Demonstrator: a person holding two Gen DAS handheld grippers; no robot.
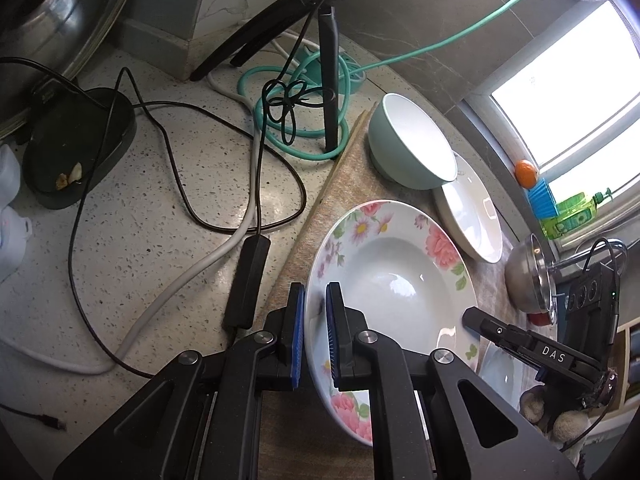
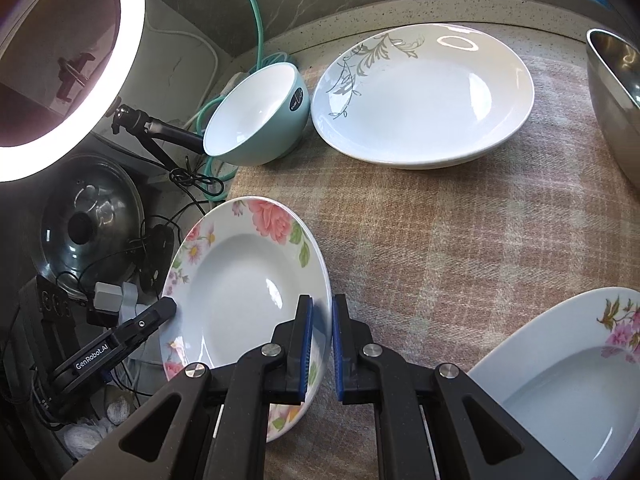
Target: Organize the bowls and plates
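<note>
Right now I have both grippers on the same rose-patterned plate (image 1: 394,280). My left gripper (image 1: 317,334) pinches its rim between the 2 blue pads, 1 pad over the inside face and 1 behind. My right gripper (image 2: 322,346) clamps the opposite rim the same way, with the plate's edge running through the narrow gap between its pads. The plate sits at the left edge of the checked cloth (image 2: 440,240) that covers this part of the bench, its left side overhanging the cloth's border; I cannot tell whether it is lifted or resting.

Toward the far left corner of the cloth stands a mint-green bowl (image 2: 260,120), tipped so its white inside faces me. Just beside it, to its right, lies a white plate with a grey leaf pattern (image 2: 424,100). A steel bowl (image 2: 616,100) sits at the cloth's right edge. At the near right corner lies another plate with pink blossoms (image 2: 560,380). Off the cloth, cables (image 1: 180,168) sprawl over the speckled bench.
</note>
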